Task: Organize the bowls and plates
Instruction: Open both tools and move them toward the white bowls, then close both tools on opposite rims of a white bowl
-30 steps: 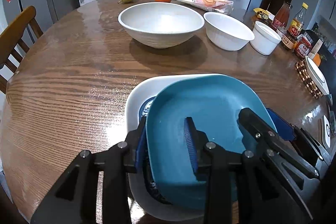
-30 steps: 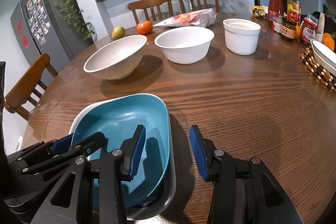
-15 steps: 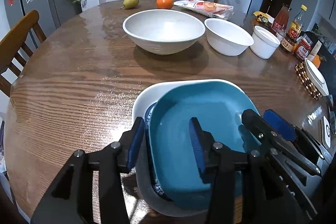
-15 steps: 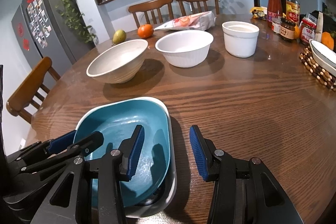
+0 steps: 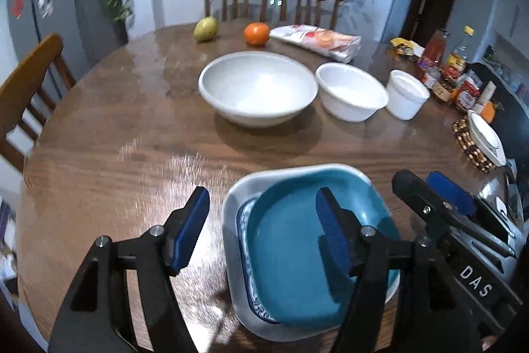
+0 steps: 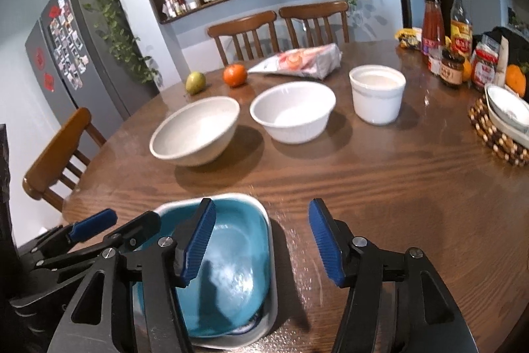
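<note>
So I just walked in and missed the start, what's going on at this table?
A person is tidying dishes with two handheld tools. The teal plate sits stacked in a white plate near the table edge. The left tool and right tool are both open over the stack, gripping nothing. The large bowl, medium bowl and white cup stand separately, not yet stacked.

2 low wrist views across the table [image 5: 99, 161], sharing the teal plate [image 6: 231, 270].
</note>
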